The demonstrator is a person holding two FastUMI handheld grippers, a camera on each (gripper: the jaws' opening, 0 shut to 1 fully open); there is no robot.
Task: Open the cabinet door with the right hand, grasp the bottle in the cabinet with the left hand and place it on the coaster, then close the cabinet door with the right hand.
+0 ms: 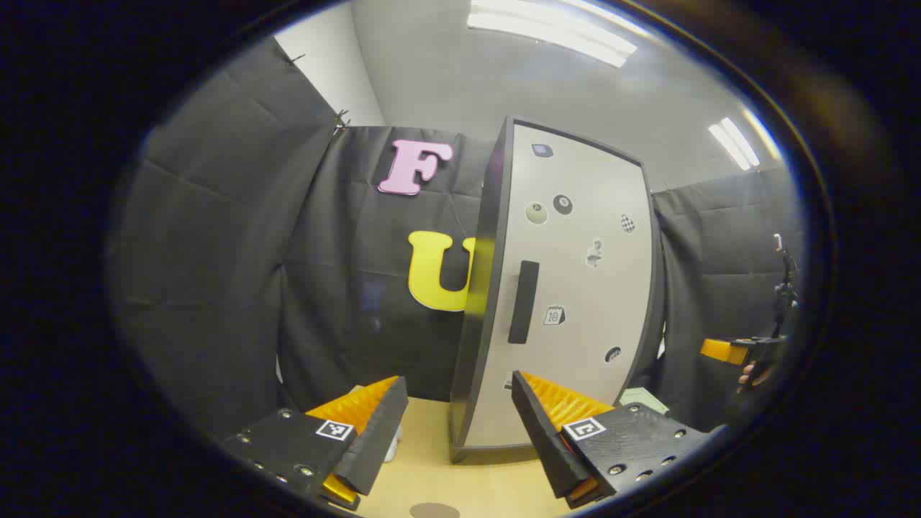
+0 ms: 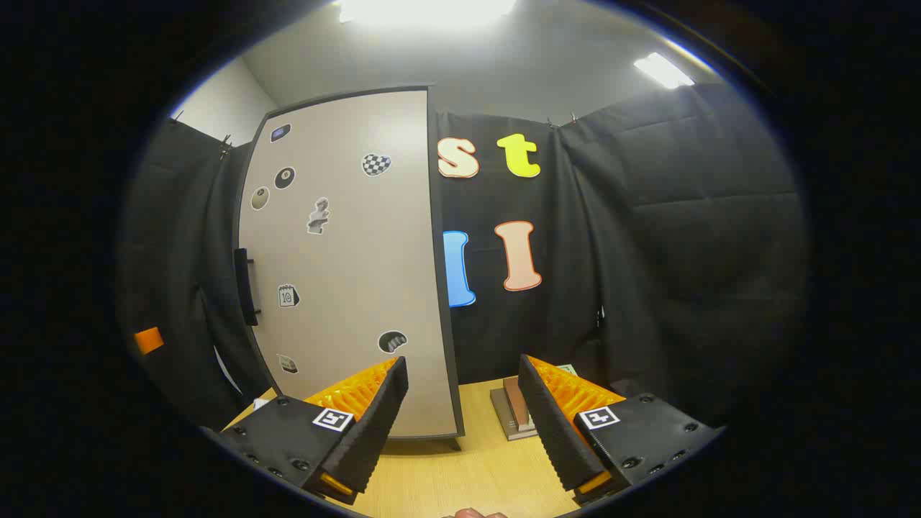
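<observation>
Right gripper [image 2: 460, 421]: fingers spread apart, nothing between them, held above the wooden table [image 2: 468, 475]. Cabinet door [image 2: 345, 266] stands closed at far left, stickers on its face, dark handle [image 2: 247, 286] at its left edge. A small block [image 2: 512, 411] rests on the table behind the right finger.

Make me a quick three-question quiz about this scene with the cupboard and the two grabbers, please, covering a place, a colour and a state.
1. Where is the door handle in the left gripper view?
A. centre of the door
B. near its left edge
C. near its top

2. What colour is the cabinet door?
A. red
B. beige
C. green

3. How is the right gripper?
A. open, holding nothing
B. shut on the handle
C. shut on a bottle

Answers: B, the dark bar runs beside the left edge; B, the panel is pale beige with stickers; A, its fingers stand apart over the wooden table.
</observation>
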